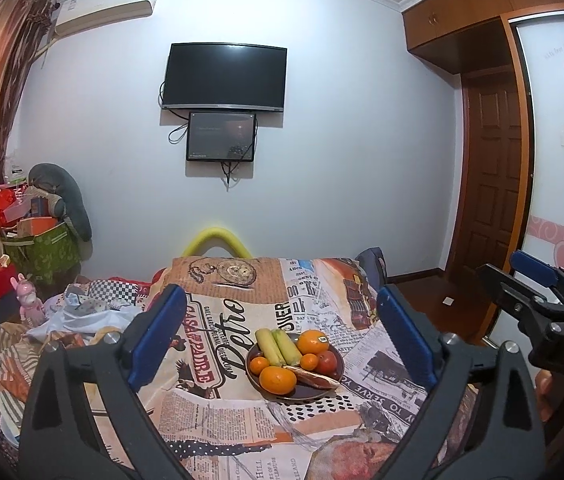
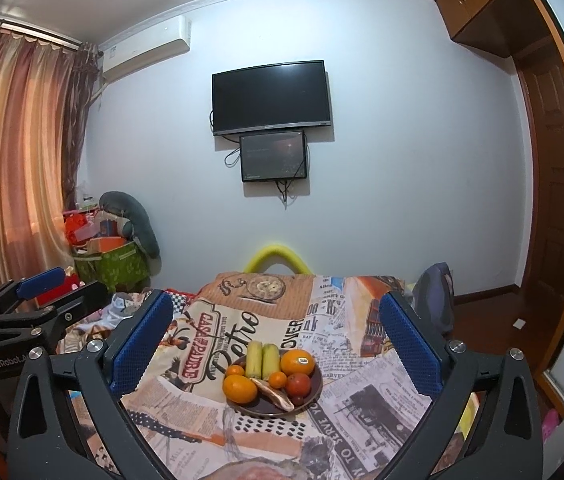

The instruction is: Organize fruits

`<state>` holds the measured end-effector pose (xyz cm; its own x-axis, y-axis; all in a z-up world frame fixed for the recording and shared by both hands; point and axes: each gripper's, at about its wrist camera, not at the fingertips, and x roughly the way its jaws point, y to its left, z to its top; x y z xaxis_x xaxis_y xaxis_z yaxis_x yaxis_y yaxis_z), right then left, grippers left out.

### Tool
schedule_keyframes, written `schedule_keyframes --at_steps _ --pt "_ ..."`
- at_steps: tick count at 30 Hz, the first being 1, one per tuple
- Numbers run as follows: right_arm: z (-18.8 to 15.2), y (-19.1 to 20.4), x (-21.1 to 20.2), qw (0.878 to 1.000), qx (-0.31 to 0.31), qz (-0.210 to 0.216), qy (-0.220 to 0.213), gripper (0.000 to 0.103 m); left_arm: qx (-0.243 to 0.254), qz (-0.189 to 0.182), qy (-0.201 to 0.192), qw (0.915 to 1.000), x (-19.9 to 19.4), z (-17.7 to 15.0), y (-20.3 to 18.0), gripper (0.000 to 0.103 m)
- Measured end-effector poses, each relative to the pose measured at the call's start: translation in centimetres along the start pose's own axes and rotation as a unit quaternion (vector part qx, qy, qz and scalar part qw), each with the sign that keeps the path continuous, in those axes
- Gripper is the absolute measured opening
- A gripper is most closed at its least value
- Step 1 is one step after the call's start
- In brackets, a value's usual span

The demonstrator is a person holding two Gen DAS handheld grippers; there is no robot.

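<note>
A dark round plate (image 1: 333,354) (image 2: 315,390) stands on the newspaper-print tablecloth (image 1: 210,408) (image 2: 186,396). It holds two corn cobs (image 1: 276,346) (image 2: 262,358), two large oranges (image 1: 278,380) (image 2: 297,362), two small tangerines (image 1: 309,361) (image 2: 278,379), a red tomato (image 1: 326,362) (image 2: 297,384) and a brownish sweet potato (image 1: 313,377) (image 2: 274,394). My left gripper (image 1: 278,336) is open and empty, short of the plate. My right gripper (image 2: 278,344) is open and empty, also short of the plate. Each gripper shows at the edge of the other's view.
The table's far edge is backed by a yellow chair top (image 1: 218,236) (image 2: 278,254). Cluttered boxes and a green bin (image 1: 42,252) (image 2: 114,264) stand at the left. A wooden door (image 1: 493,168) and wardrobe are at the right.
</note>
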<state>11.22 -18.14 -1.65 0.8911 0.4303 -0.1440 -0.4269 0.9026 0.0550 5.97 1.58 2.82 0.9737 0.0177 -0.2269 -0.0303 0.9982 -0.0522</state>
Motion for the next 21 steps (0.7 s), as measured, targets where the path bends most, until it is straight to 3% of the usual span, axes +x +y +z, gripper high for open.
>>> schedule_keyframes --at_steps 21 --pt "-0.08 -0.11 0.22 1.000 0.001 -0.004 0.011 0.103 0.002 -0.005 0.003 1.0000 -0.09 -0.04 -0.37 0.103"
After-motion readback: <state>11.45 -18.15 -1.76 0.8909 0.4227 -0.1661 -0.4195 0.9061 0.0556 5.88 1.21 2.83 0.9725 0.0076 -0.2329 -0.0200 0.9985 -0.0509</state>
